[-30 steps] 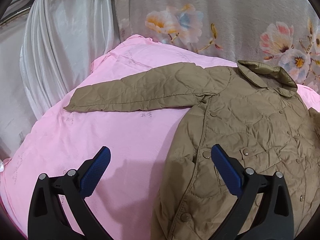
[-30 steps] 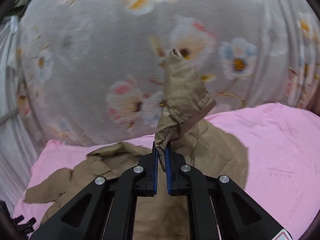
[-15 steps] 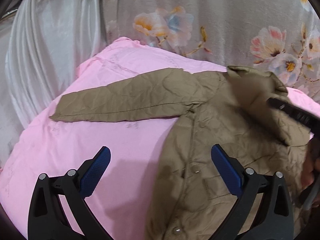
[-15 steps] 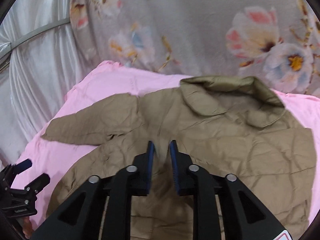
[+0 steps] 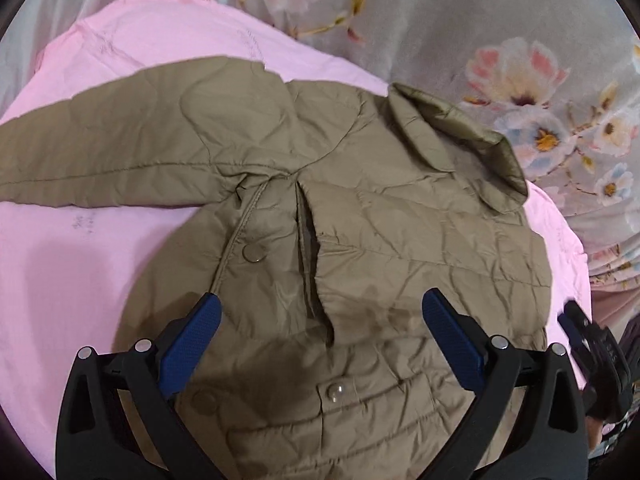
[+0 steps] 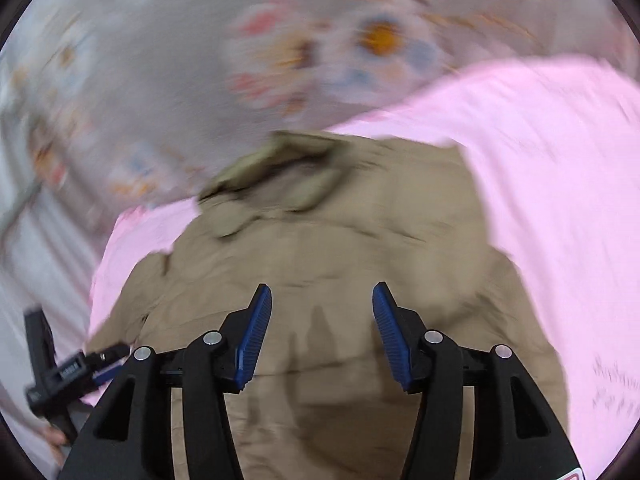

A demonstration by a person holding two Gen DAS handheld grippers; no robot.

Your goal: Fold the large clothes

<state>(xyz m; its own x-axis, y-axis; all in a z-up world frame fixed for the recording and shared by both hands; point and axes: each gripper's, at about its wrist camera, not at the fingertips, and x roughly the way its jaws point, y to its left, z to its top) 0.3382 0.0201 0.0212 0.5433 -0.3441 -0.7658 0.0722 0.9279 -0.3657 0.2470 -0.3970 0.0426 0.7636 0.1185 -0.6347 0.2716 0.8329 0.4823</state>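
Observation:
An olive-brown quilted jacket point(image 5: 380, 240) lies spread on a pink bed cover point(image 5: 80, 260). Its left sleeve point(image 5: 120, 148) stretches out to the left. Its right sleeve is folded across the chest, with its edge running down the middle. The collar point(image 5: 460, 132) points to the far side. My left gripper point(image 5: 320, 320) is open and empty, just above the jacket's front. My right gripper point(image 6: 320, 320) is open and empty above the jacket point(image 6: 340, 260); that view is blurred. The right gripper also shows at the right edge of the left wrist view point(image 5: 588, 344).
A grey floral curtain point(image 5: 500, 40) hangs behind the bed. A white sheer curtain point(image 6: 32, 260) hangs at the left. The pink cover point(image 6: 560, 180) extends to the right of the jacket. The left gripper shows at the left edge of the right wrist view point(image 6: 68, 368).
My right gripper carried the right sleeve over the jacket's chest, opened and let it go. It then drew back. My left gripper moved forward over the jacket.

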